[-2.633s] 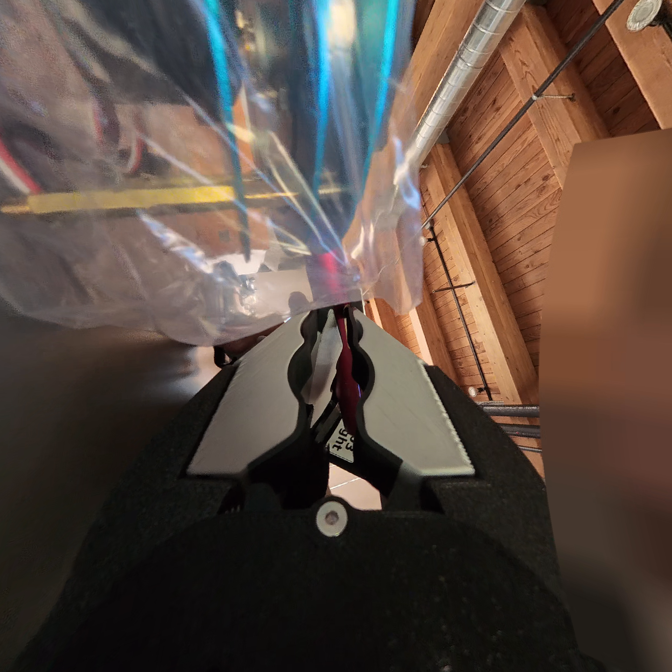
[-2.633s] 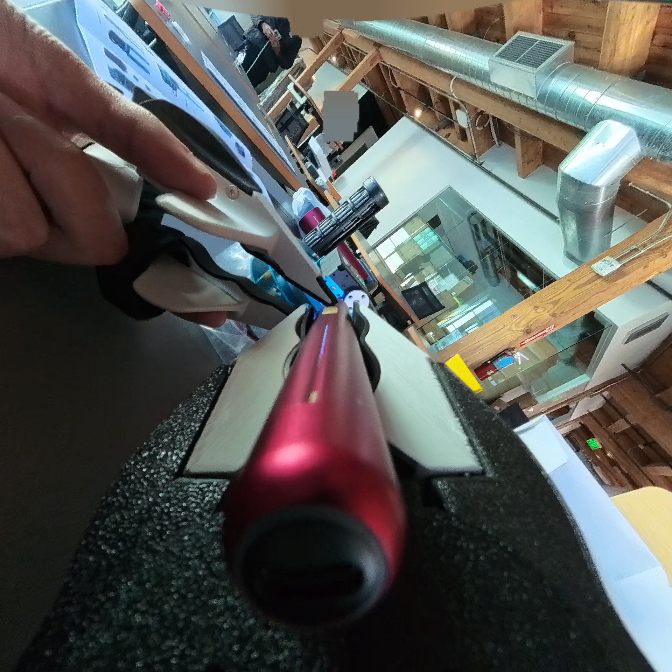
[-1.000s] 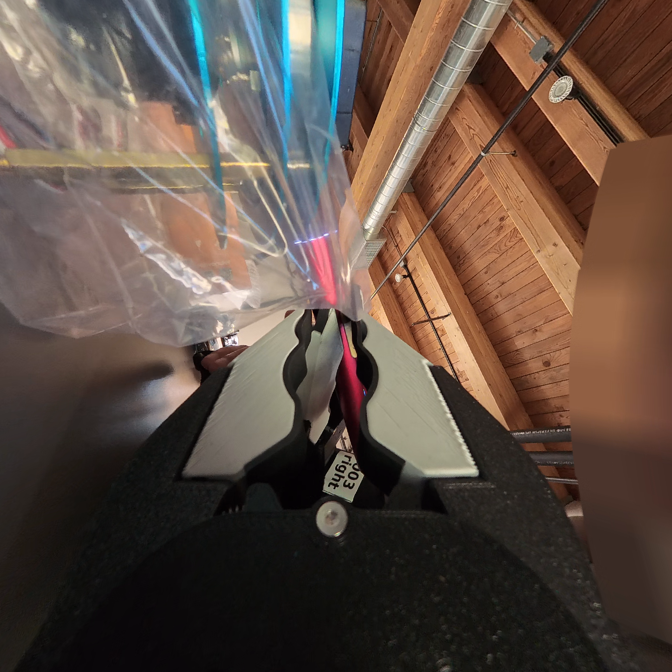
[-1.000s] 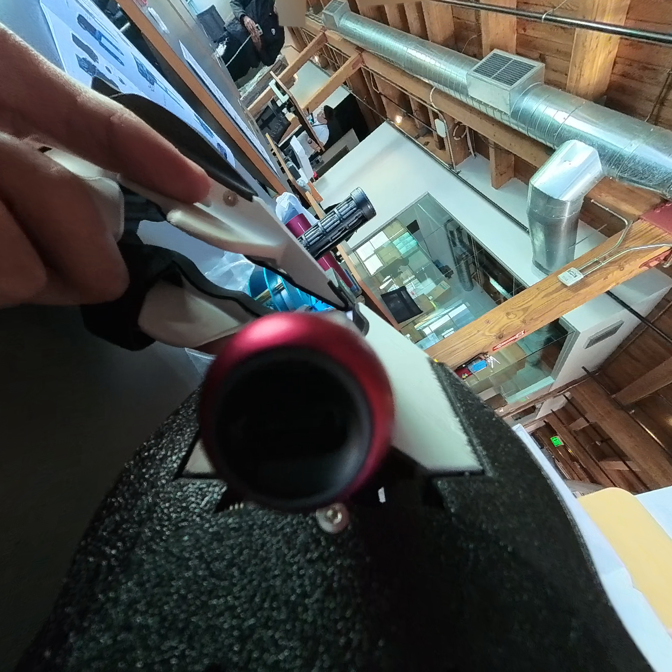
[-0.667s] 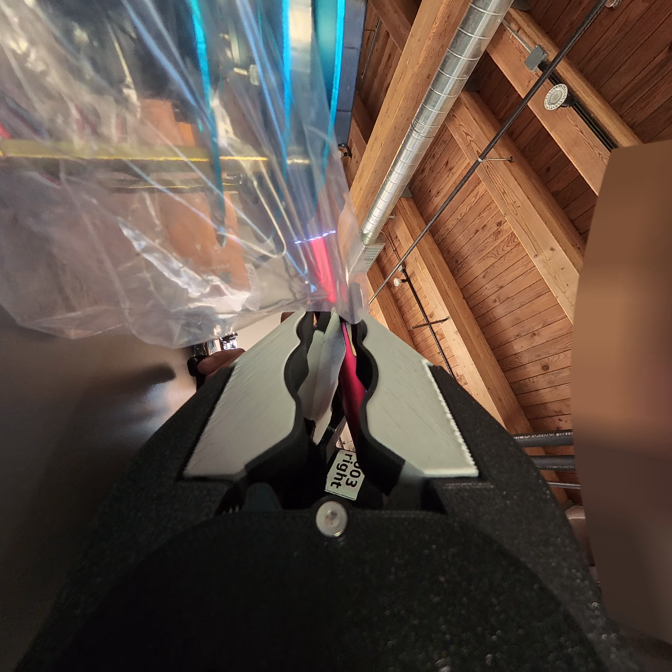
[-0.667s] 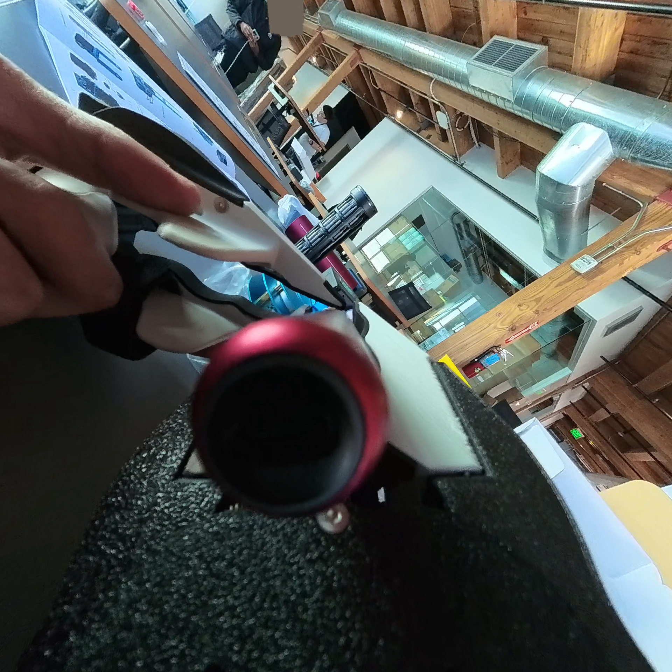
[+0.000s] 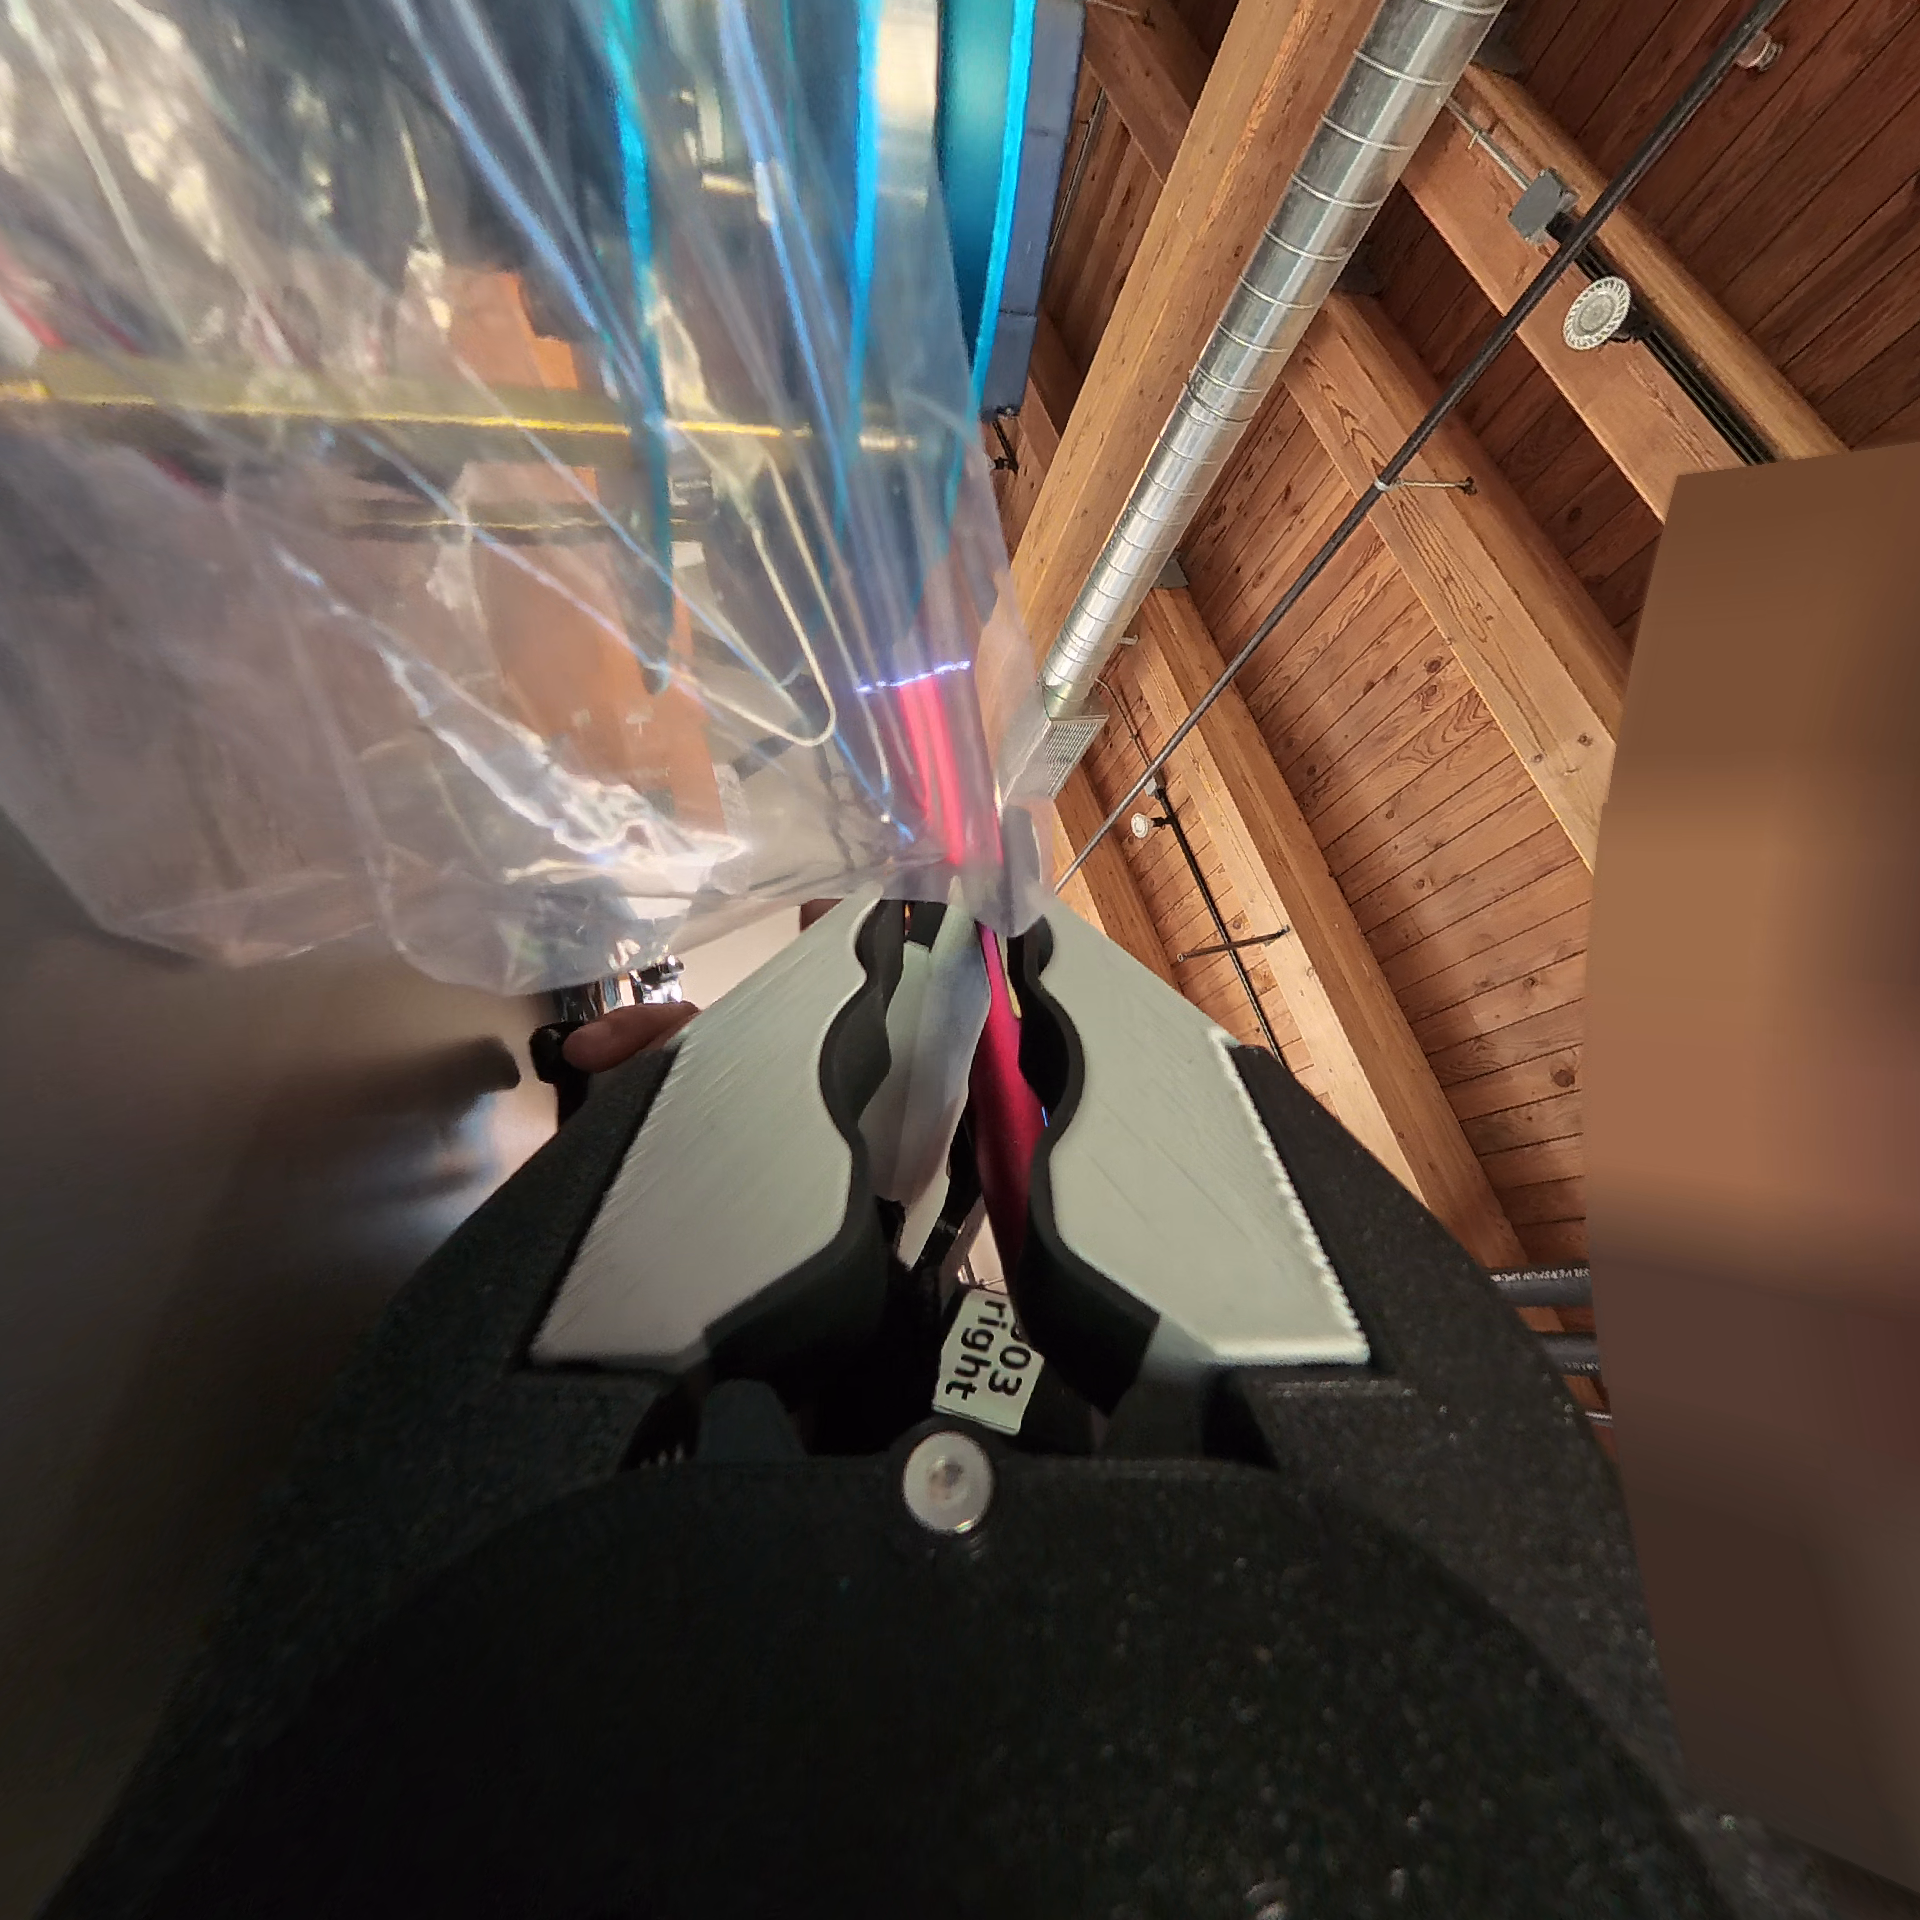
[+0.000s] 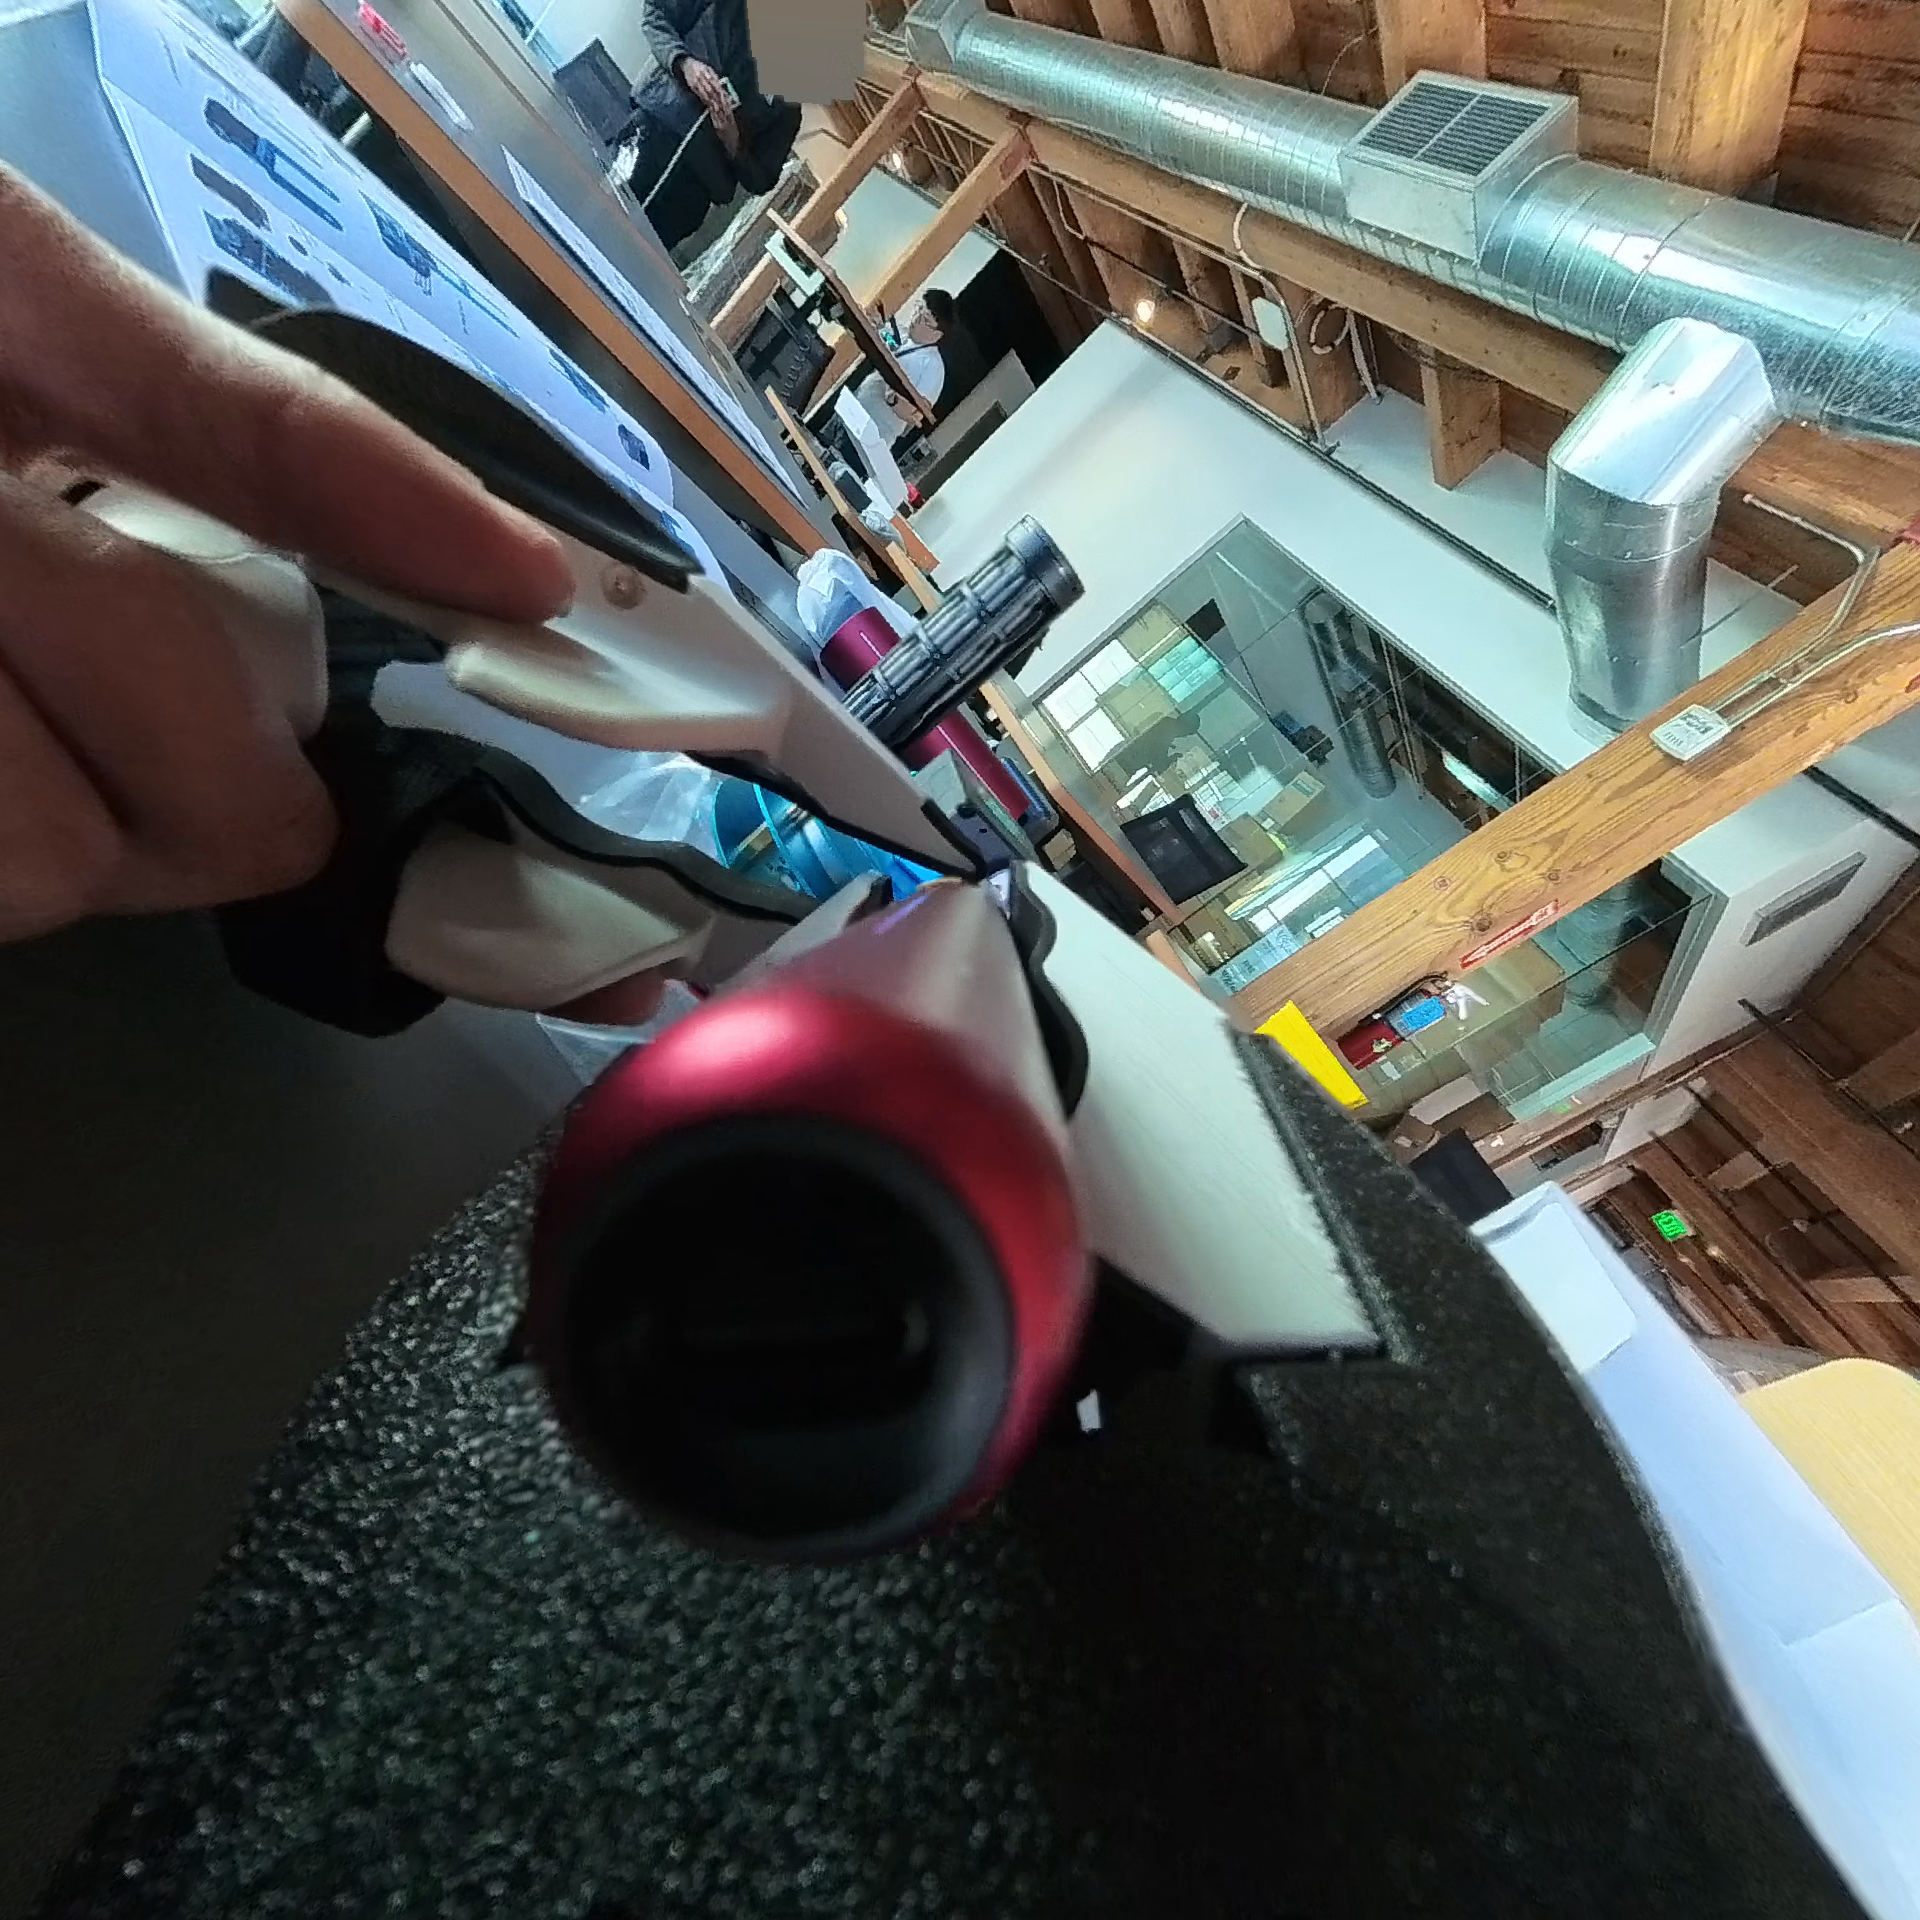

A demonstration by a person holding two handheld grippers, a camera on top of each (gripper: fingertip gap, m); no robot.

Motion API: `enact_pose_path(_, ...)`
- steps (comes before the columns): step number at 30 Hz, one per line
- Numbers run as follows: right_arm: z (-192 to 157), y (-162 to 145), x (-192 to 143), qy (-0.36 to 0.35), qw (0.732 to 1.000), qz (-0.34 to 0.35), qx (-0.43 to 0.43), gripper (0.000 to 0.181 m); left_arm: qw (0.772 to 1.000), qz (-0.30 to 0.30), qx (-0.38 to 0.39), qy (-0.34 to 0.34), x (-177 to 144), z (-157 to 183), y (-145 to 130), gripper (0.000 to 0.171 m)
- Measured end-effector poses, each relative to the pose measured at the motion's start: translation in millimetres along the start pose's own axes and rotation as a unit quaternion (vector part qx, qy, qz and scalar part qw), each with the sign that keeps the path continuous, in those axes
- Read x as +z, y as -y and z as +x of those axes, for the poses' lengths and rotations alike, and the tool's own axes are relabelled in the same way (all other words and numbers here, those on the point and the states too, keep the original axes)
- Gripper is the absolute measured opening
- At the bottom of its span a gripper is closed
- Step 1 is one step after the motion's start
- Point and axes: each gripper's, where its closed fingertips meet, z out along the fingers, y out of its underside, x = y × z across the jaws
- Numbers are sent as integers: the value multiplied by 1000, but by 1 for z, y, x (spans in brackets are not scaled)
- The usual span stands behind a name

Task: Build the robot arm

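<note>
Timber ceiling overhead: plank boards, heavy beams, a ribbed silver duct [image 7: 1236, 405] running along one beam, thin black rods crossing. Both cameras tilt steeply upward.

Left wrist view: the left tool [image 7: 951, 925] has its fingers pressed nearly together, pinching the edge of a clear plastic bag [image 7: 468, 582]. The bag billows up and left from the tips and fills the upper left of the frame. Through the film only smears show: cyan streaks, a yellow line, a red-pink streak near the pinch. What is inside cannot be made out. Between the fingers, behind the film, a sliver of a red tube [image 7: 1003, 1081] and a pale surface show. A labelled white sticker [image 7: 987, 1361] sits at the base of the gap. A fingertip peeks out just left of the fingers.

Right wrist view: the red tube [image 8: 831, 1226] lies lengthwise in the right tool [image 8: 966, 883], its dark open end toward the lens, blurred, hiding the left finger and most of the gap. The fingers close against the tube's sides. The left tool [image 8: 935, 842] comes in from the upper left, held by a hand [image 8: 187, 582], its tips meeting the far end of the tube. Bag plastic [image 8: 644, 790] and something blue show beneath it.

Beyond: a dark ribbed cylinder [image 8: 966, 644] on a maroon stem, large silver ducting [image 8: 1558, 229], a glass-walled room, people far off.
</note>
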Motion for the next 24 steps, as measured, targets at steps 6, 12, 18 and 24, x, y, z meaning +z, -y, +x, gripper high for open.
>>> enact_pose_path(6,2,-1,0,-3,1000,-3,-4,19,999,-31,23,24,-3,-1,-8,28)
enact_pose_path(12,8,-4,-1,2,999,-7,38,19,952,-126,260,97,-23,25,-24,55)
enact_pose_path(18,13,6,-14,26,995,17,93,20,749,-175,603,212,-23,56,70,58)
enact_pose_path(24,47,-23,-48,79,973,-103,188,20,657,-287,646,262,-9,16,92,60)
